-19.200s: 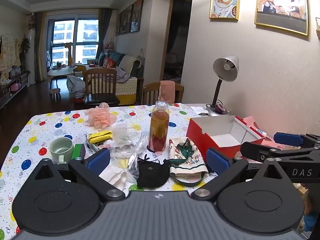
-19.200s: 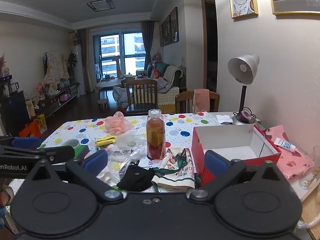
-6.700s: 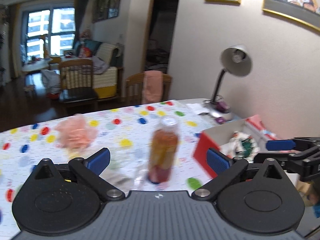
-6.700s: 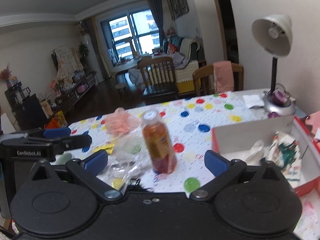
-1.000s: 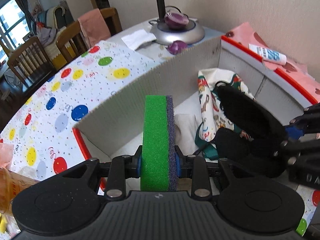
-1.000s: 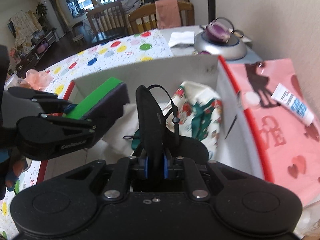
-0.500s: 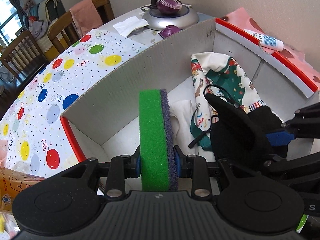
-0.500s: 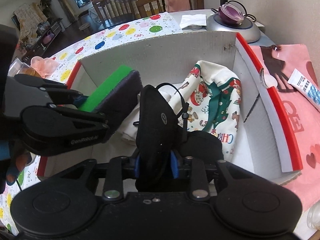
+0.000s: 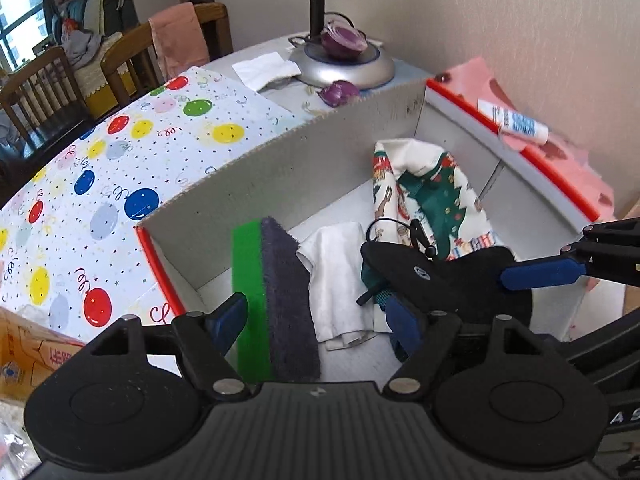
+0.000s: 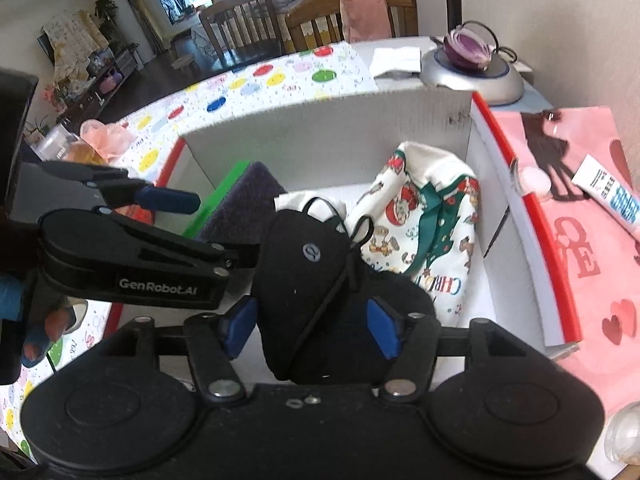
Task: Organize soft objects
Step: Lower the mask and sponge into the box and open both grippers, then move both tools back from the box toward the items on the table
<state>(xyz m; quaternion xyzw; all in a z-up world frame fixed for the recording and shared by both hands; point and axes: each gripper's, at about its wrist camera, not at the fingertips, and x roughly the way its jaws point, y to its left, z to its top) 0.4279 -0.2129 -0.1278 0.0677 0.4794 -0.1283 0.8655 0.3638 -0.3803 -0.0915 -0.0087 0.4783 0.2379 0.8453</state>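
Observation:
Both grippers are over the red-rimmed cardboard box. My left gripper is open; the green and grey sponge stands loose between its fingers on the box floor, also in the right wrist view. My right gripper is open; the black face mask lies between its fingers, also in the left wrist view. A Christmas-print cloth and a white cloth lie in the box.
A lamp base with purple onion halves stands behind the box. A pink bag with a tube lies to the right. The balloon tablecloth holds a pink puff and a bottle to the left.
Both grippers have opened. The sponge and the black mask have dropped out of their grip into the box.

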